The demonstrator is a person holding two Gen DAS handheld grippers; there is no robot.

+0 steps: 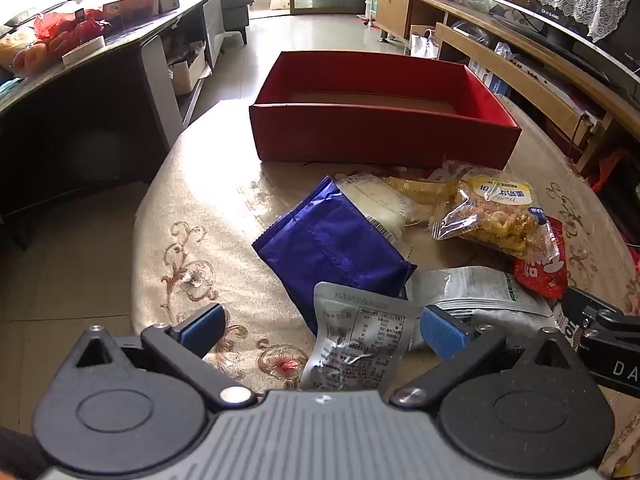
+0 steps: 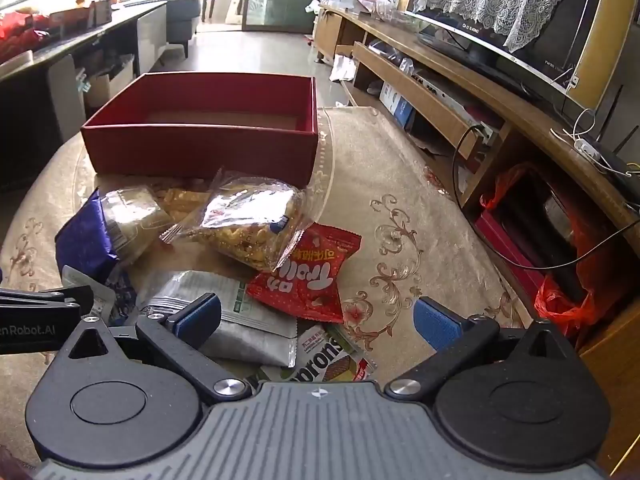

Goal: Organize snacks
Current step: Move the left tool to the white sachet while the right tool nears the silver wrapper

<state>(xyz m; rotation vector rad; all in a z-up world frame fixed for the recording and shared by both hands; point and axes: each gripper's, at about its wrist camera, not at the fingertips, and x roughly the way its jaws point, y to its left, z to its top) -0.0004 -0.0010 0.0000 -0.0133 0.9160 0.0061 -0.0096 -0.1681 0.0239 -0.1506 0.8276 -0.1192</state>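
An empty red box [image 1: 384, 136] [image 2: 200, 148] stands at the far side of the round table. In front of it lies a heap of snack packs: a blue pouch [image 1: 332, 240], a clear bag of golden snacks [image 1: 492, 212] [image 2: 248, 220], a red packet [image 2: 316, 276] [image 1: 540, 264], a grey-white pouch [image 2: 244, 320] and a silver packet [image 1: 356, 340]. My left gripper [image 1: 322, 330] is open, with the silver packet lying between its fingers, untouched. My right gripper [image 2: 318, 320] is open above the red packet and grey-white pouch.
The table [image 2: 400, 208] wears a beige cloth with floral swirls. A dark sideboard [image 1: 80, 100] stands to the left, and a wooden TV unit [image 2: 460, 92] with a television and cables to the right. Red bags [image 2: 560, 304] sit on the floor by the table's right side.
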